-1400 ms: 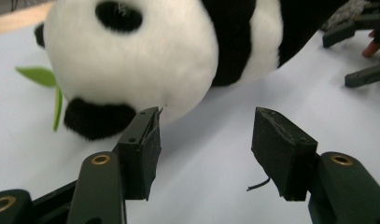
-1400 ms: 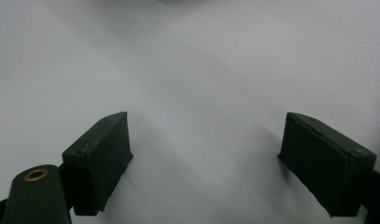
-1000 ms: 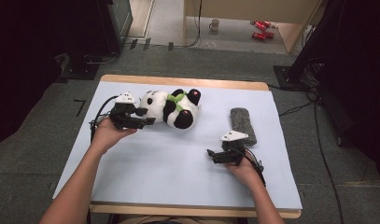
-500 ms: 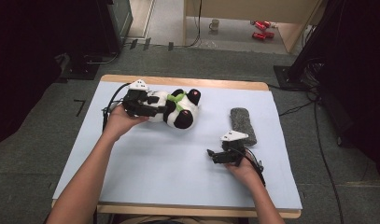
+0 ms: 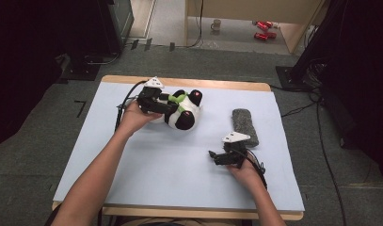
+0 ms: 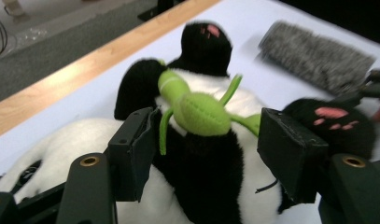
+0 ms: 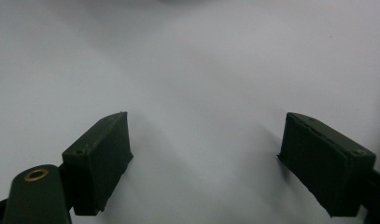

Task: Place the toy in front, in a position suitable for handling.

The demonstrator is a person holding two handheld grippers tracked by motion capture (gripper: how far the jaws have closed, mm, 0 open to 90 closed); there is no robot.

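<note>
Lying at the upper middle of the table (image 5: pixel 132 188), the panda plush (image 6: pixel 197 196) looks light, soft and squashy. I straddle its belly with my left hand-held gripper (image 6: pixel 204 154), jaws just widening, not yet pressing; its green sprig (image 6: pixel 201 112) is too flimsy.

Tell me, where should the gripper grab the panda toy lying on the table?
Probably around its soft middle, coming from above. The panda lies on its back, and the left gripper has just been opening; its jaws straddle the black chest band under the green bamboo, pressing nothing yet. The paws are small.
</note>
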